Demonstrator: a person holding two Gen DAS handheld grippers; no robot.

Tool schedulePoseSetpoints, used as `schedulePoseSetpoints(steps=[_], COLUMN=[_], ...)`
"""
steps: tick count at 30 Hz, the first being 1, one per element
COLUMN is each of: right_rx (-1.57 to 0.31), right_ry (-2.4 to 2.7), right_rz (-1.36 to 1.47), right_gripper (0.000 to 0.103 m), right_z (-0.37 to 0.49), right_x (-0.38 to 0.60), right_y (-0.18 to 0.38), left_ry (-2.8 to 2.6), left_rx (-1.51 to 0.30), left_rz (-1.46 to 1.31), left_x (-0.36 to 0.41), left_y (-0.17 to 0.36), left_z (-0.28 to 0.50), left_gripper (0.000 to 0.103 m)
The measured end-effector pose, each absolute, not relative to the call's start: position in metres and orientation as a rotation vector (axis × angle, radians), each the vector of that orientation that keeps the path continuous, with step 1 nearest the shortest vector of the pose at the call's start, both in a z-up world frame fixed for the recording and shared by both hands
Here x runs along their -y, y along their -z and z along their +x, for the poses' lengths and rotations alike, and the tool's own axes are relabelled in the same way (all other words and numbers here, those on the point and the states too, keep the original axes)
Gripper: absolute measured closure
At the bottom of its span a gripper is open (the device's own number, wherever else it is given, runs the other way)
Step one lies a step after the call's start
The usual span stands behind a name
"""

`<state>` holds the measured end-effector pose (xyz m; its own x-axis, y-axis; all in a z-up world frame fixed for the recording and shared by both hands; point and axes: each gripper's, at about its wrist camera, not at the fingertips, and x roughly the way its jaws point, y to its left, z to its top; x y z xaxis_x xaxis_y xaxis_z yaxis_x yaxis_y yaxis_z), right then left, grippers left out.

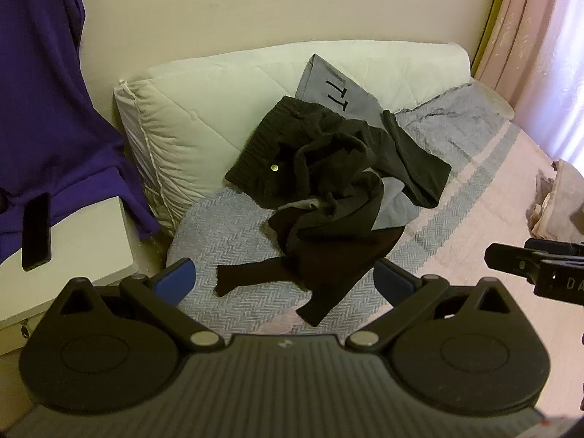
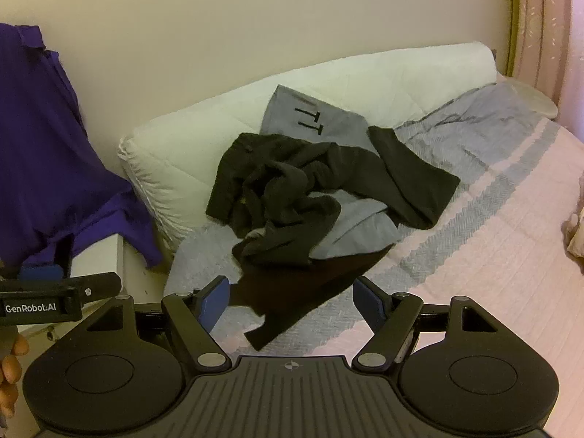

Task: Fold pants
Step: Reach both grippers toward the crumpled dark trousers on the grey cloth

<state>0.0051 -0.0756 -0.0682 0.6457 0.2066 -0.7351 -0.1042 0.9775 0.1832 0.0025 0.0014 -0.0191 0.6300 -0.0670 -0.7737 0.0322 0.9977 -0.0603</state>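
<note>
Bed [image 1: 474,197], largest item: pale pink quilted cover with a grey herringbone blanket [image 1: 226,226] across its head end, filling the centre and right of both views; bare cover lies open at lower right. White quilted pillow [image 1: 175,116], propped against the cream wall at upper centre. Purple garment [image 1: 43,102], hanging at the left edge, its hem draped over a white bedside cabinet [image 1: 73,241]. Pink curtain [image 1: 540,36], upper right. Black pants [image 1: 328,182], the task item: crumpled in a heap at frame centre, waistband with a brass button toward the pillow, one leg trailing toward the lower edge of the frame, tangled with a grey garment [image 1: 339,91] bearing black lettering. Left gripper [image 1: 284,277]: held level above the blanket's near edge, blue pads spread wide, nothing between them, aimed at the trailing leg. Right gripper [image 2: 292,301]: same pose, jaws wide apart and empty, just short of the pants; a person's fingers [image 2: 12,365] show at the lower left of its view.
</note>
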Motion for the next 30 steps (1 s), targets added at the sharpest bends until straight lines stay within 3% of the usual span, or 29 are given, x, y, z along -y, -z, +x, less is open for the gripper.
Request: schedulePoseSetpoints(steps=[16, 24, 30], right_rx=[-0.786, -0.714, -0.746], right_ry=[-0.356, -0.409, -0.459], right_rz=[-0.056, -0.294, -0.521], right_gripper=[0.031, 0.031, 0.031], right_z=[0.061, 0.138, 0.218], right_x=[0.086, 0.031, -0.015], right_y=[0.094, 0.114, 0.171], left_ry=[-0.041, 0.08, 0.188], left_rx=[-0.906, -0.889, -0.86], left_rz=[-0.029, 0.126, 0.179], left_x=[-0.026, -0.049, -0.065], left_y=[0.031, 0.067, 0.109], left_z=[0.026, 0.113, 0.185], left_gripper=[0.001, 0.001, 0.001])
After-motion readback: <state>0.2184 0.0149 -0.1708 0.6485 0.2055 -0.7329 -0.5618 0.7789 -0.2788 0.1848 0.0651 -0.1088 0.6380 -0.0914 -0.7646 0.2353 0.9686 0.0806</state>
